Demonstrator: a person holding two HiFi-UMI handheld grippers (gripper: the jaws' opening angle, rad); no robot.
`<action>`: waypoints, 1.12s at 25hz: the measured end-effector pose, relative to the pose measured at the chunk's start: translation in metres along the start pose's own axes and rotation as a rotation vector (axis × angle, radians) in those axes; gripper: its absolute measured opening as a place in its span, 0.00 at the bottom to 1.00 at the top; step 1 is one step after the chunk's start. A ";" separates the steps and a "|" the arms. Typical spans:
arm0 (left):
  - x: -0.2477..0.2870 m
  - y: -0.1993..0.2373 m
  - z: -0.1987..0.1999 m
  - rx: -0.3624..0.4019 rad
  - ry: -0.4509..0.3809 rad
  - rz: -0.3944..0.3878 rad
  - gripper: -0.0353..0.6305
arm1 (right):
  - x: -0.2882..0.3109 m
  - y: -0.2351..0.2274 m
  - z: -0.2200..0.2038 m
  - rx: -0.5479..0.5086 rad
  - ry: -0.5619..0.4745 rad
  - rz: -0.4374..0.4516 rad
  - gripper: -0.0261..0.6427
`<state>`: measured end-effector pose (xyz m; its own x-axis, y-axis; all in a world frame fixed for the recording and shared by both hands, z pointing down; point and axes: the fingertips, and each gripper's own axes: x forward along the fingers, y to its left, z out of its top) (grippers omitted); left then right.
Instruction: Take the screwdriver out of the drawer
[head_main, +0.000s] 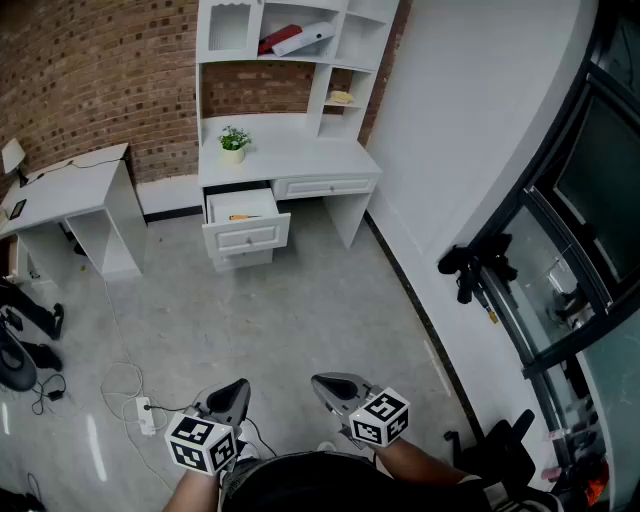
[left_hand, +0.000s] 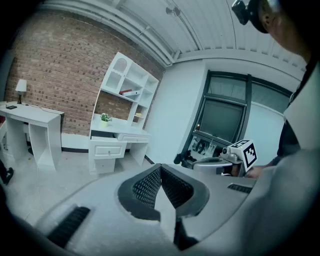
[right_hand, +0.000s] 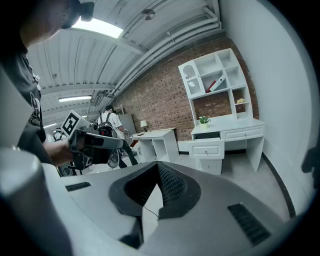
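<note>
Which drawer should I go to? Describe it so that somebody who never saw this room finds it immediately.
Find the white desk with shelves above it, standing against the brick wall. Under its top, directly below the small potted plant, is the drawer. It is pulled out toward the room, while the wide drawer beside it is shut.

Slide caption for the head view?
Left gripper and right gripper, jaws shut, across the floor from the open drawer.
</note>
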<state>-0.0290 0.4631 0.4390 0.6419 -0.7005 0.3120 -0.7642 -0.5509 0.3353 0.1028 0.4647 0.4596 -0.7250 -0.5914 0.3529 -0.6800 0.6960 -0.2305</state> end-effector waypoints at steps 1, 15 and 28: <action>-0.001 0.002 0.001 0.000 0.003 0.000 0.08 | 0.000 0.001 0.001 0.003 -0.002 -0.002 0.04; 0.002 0.012 0.010 0.021 0.009 -0.050 0.08 | 0.012 0.003 0.008 0.014 -0.019 -0.035 0.04; -0.013 0.046 -0.004 -0.027 0.066 -0.055 0.08 | 0.043 0.031 0.013 0.011 -0.002 -0.046 0.05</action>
<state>-0.0722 0.4491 0.4539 0.6864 -0.6372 0.3503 -0.7262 -0.5751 0.3768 0.0494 0.4555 0.4561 -0.6934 -0.6231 0.3619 -0.7135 0.6638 -0.2242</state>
